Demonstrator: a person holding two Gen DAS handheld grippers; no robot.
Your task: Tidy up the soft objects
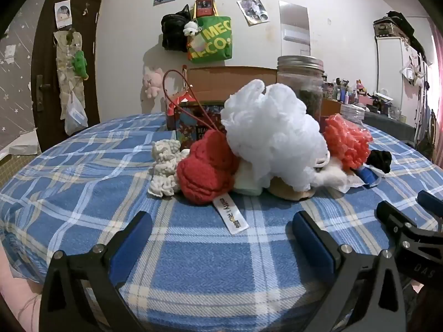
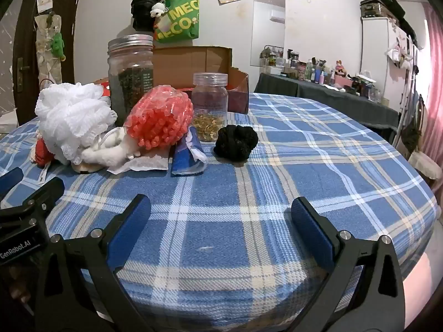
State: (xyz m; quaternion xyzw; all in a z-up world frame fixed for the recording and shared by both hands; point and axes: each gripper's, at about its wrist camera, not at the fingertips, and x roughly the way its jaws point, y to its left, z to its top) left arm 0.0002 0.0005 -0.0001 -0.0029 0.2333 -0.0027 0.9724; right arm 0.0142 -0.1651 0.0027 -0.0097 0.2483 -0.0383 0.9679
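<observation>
Both grippers empty, jaws wide apart.
White mesh pouf (image 1: 272, 135) looks light and squashy; pinch deep into its ruffles.

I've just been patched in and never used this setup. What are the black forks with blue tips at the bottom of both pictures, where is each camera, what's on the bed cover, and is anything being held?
No robot arm: a person carries a hand-held gripper in each hand, with a camera looking along its jaws. One picture is from the left gripper, the other from the right gripper. Both jaws stand wide open over the blue plaid cover, holding nothing.

On the cover sits a pile: a white mesh pouf, a red knitted piece, a cream knitted piece, a coral netted bundle and, slightly apart, a black scrunchie. Behind stand a tall jar, a small jar and a cardboard box.
</observation>
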